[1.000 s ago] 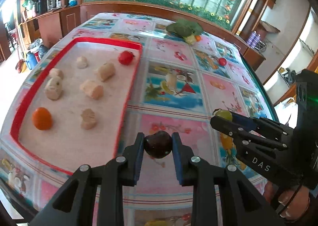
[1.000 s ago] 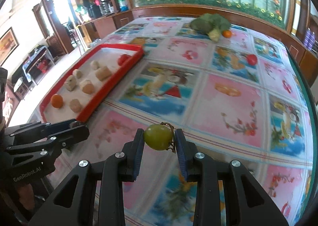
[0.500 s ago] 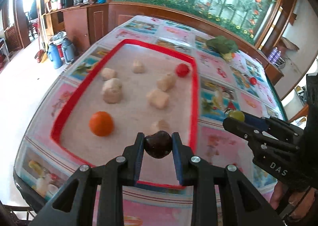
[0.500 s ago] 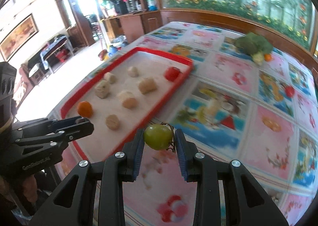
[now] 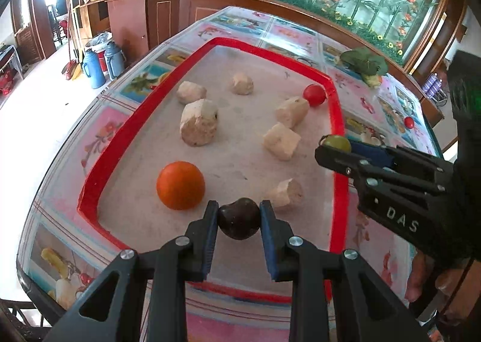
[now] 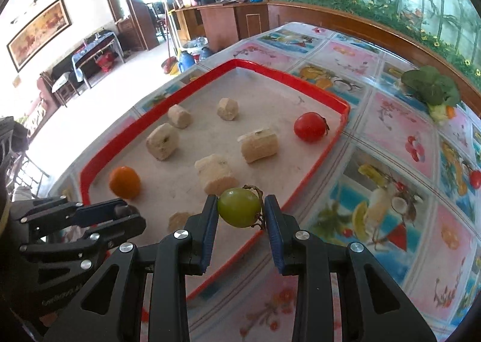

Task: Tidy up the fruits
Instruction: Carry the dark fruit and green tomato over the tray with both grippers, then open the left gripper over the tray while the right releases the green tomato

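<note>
1. Grip, left gripper [image 5: 239, 221]: clenched on a dark round fruit [image 5: 239, 222], pinched at mid-girth between both pads, held above the near end of the red tray [image 5: 338, 137]. Pinch across the widest part judged sensible for a smooth round item; fruit carried clear of the tray floor, apparently for set-down there.

2. Grip, right gripper [image 6: 240, 212]: clenched on a green fruit [image 6: 239, 206] with stem attached, the stem lying against the right pad. Held over the tray's near right rim, beside the left gripper. Likewise judged to be awaiting placement.

3. Near tray contents: orange [image 5: 180, 185] just left of the dark fruit's position; one pale cut chunk [image 5: 286, 194] just right of it. Open floor between these two judged the likeliest landing spot for the dark fruit; little margin on either side.

4. Mid tray: several more pale cut chunks [image 6: 259, 145], spaced apart, none touching. Identity of the chunks not certain; possibly banana pieces.

5. Far tray: red tomato [image 6: 310, 126] near the far right corner, close to the rim, next to one chunk.

6. Beyond the tray, on the patterned tablecloth [image 6: 399, 119]: small red fruit [image 5: 409, 122] lying loose, well apart from the tray; leafy green vegetable [image 6: 430, 88] at the far edge. Loose red fruit judged as not yet gathered.

7. Risk noted: round fruits liable to roll on release; low, gentle set-down advised.
</note>
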Demonstrator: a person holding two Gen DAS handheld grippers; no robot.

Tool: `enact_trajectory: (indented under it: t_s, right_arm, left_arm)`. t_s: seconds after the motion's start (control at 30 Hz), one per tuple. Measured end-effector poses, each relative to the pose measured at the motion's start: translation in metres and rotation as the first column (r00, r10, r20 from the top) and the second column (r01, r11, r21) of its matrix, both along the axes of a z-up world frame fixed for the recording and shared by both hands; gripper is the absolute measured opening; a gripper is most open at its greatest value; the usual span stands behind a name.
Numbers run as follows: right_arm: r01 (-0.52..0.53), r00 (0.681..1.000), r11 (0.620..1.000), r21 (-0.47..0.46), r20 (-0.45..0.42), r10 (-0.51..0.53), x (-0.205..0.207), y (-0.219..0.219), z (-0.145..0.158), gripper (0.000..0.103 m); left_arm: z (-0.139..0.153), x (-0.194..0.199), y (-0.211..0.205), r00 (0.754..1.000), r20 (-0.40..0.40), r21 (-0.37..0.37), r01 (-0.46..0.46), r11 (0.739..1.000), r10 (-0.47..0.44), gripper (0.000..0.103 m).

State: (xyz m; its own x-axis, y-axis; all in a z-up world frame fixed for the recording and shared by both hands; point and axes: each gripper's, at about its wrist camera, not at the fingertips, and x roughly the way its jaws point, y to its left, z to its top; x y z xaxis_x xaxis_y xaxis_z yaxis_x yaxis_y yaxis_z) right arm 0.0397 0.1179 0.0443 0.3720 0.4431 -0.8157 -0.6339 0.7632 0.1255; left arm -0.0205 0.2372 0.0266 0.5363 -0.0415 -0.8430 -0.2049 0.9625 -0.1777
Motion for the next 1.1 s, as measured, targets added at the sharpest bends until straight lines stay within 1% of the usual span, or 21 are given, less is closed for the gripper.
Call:
enact_trajectory:
  t_s: [0.13, 0.27, 0.47, 0.63, 0.73, 0.77, 0.8, 0.87, 0.97, 1.1]
  right_arm:
    - [0.001, 1.000, 1.000, -0.007, -0.014, -0.001, 0.012, 0.004, -0.006, 0.031]
    - [-0.013, 1.000, 0.999, -0.032, -0.009, 0.013, 0.017, 0.012, -0.012, 0.031]
    - [-0.021, 1.000, 0.999, -0.035, -0.008, 0.020, 0.020, 0.015, -0.015, 0.031]
    - [-0.036, 0.999, 0.998, -0.053, 0.004, 0.036, 0.019, 0.018, -0.018, 0.031]
    - [-0.039, 0.999, 0.997, -0.060, 0.005, 0.039, 0.019, 0.019, -0.018, 0.031]
    - [-0.041, 0.999, 0.997, -0.066, 0.005, 0.042, 0.019, 0.020, -0.018, 0.032]
    - [-0.043, 0.999, 0.996, -0.072, 0.006, 0.044, 0.019, 0.021, -0.018, 0.032]
    - [-0.044, 0.999, 0.995, -0.087, 0.010, 0.045, 0.017, 0.023, -0.018, 0.033]
    - [-0.037, 0.999, 0.995, -0.096, 0.016, 0.039, 0.015, 0.022, -0.015, 0.033]
    - [-0.014, 0.999, 0.995, -0.102, 0.030, 0.018, 0.009, 0.019, -0.009, 0.033]
  left_arm:
    - [-0.005, 0.006, 0.003, 1.000, -0.006, -0.002, -0.008, 1.000, 0.008, 0.030]
    - [-0.008, 0.011, 0.005, 1.000, -0.013, -0.009, -0.018, 1.000, 0.018, 0.030]
    - [-0.011, 0.019, 0.004, 1.000, -0.007, 0.004, -0.014, 1.000, 0.014, 0.031]
    - [-0.011, 0.021, -0.001, 1.000, 0.000, 0.040, 0.004, 0.999, -0.004, 0.031]
    - [-0.010, 0.021, -0.001, 1.000, 0.002, 0.036, 0.014, 0.999, -0.014, 0.038]
    - [-0.009, 0.020, -0.001, 1.000, 0.001, 0.034, 0.015, 0.999, -0.015, 0.042]
    - [-0.009, 0.020, -0.002, 1.000, 0.003, 0.038, 0.014, 0.999, -0.015, 0.048]
    - [-0.006, 0.020, -0.002, 1.000, 0.010, 0.058, 0.010, 0.998, -0.011, 0.052]
    - [-0.005, 0.018, 0.001, 1.000, 0.020, 0.049, 0.015, 0.999, -0.016, 0.058]
    - [0.000, 0.014, 0.001, 0.999, 0.034, 0.068, 0.003, 0.998, -0.005, 0.069]
